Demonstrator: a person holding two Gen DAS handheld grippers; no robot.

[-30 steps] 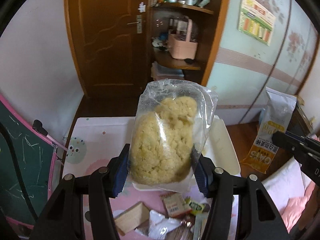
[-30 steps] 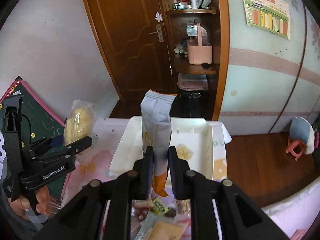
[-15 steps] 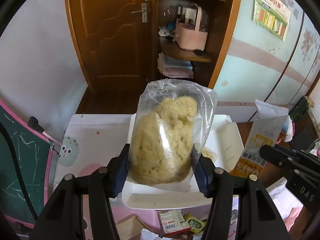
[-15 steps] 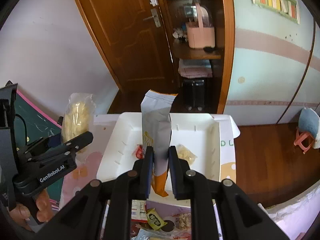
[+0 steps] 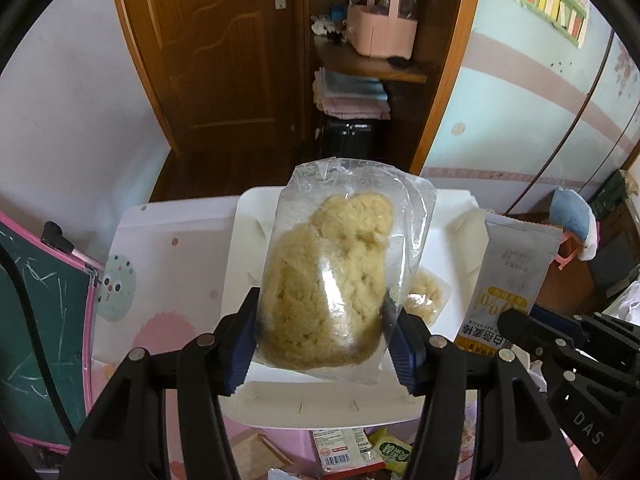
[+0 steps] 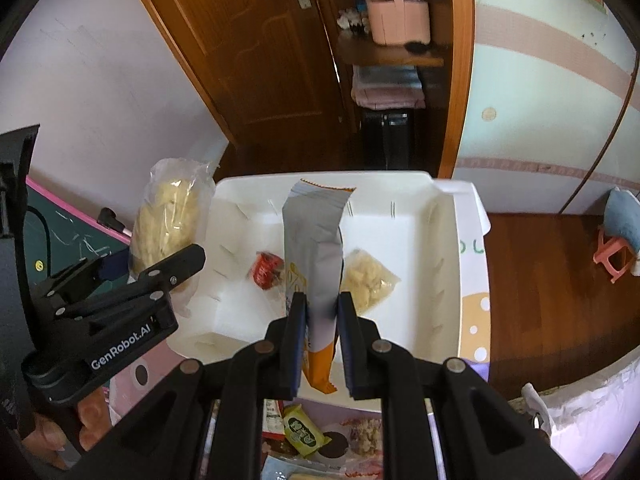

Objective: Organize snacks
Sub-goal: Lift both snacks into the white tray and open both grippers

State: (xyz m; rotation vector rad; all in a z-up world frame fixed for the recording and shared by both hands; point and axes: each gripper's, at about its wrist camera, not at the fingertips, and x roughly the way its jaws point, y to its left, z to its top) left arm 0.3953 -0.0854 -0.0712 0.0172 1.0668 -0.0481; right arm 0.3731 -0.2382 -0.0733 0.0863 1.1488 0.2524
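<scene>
My left gripper [image 5: 322, 338] is shut on a clear bag of yellow crumbly snack [image 5: 332, 280], held upright over the left part of a white tray [image 5: 248, 264]. My right gripper [image 6: 322, 316] is shut on a tall grey and orange oat pouch [image 6: 314, 248], upright above the tray's [image 6: 444, 272] middle. That pouch [image 5: 508, 280] also shows at the right of the left wrist view, and the clear bag [image 6: 168, 220] at the left of the right wrist view. Inside the tray lie a small red packet [image 6: 267, 274] and a small clear bag of yellow pieces [image 6: 370, 278].
Several loose snack packets [image 6: 302, 430] lie on the pink table [image 5: 160, 320] in front of the tray. A green chalkboard with a pink frame [image 5: 36, 320] leans at the left. Behind stand a brown door [image 5: 224, 48] and shelves holding a pink basket [image 5: 380, 28].
Both grippers have come down and forward over the tray with their bags still held. The tray and its contents now fill more of both views.
</scene>
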